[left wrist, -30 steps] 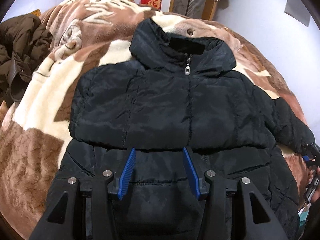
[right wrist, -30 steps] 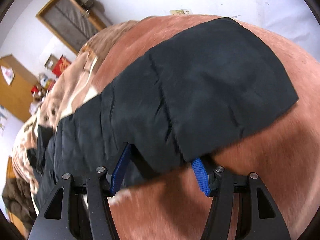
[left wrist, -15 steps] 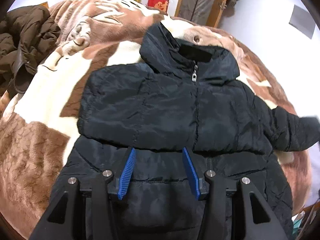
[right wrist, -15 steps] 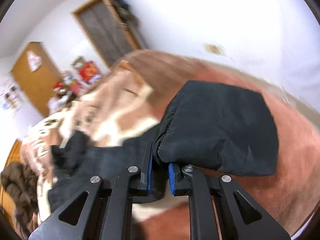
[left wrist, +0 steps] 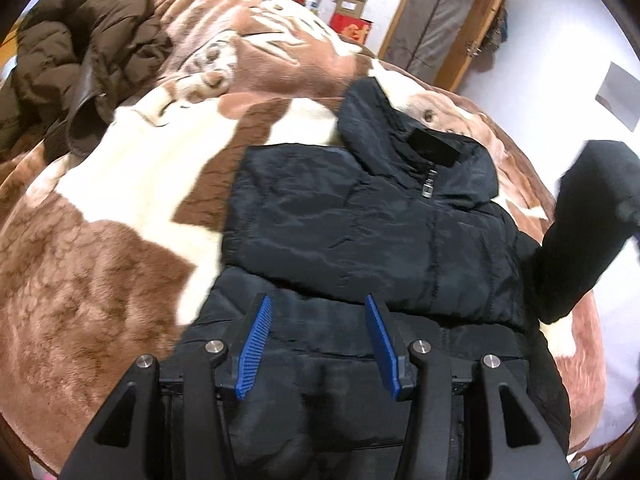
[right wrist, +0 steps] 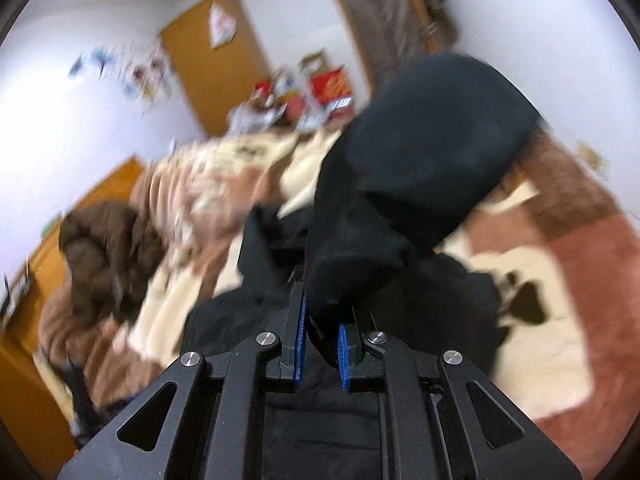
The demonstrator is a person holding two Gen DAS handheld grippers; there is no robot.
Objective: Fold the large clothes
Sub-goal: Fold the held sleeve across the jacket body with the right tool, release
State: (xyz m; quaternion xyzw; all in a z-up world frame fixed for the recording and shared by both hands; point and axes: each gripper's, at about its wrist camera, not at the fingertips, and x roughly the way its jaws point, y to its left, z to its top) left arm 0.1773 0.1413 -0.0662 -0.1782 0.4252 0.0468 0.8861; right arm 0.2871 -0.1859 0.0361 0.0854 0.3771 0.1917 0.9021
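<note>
Two grippers in play. Your right gripper [right wrist: 322, 350] has its fingers clamped on the cuff end of the black jacket's sleeve [right wrist: 420, 168]; the jaws have just been closing, with the fabric between them. The sleeve is lifted off the bed [left wrist: 120, 208], bent over above the jacket body; the right wrist view is motion-blurred. Your left gripper [left wrist: 316, 344] has its fingers apart, nothing between the blue pads [left wrist: 254, 350], hovering over the jacket's lower hem area. The black jacket [left wrist: 360, 220] lies front up, zipped, on the brown-and-cream blanket, hood [left wrist: 372, 120] toward the bed's far edge, and its other sleeve is already folded across the chest. The brown jacket [left wrist: 80, 60] is heaped at the bed's far left corner, well apart.
</note>
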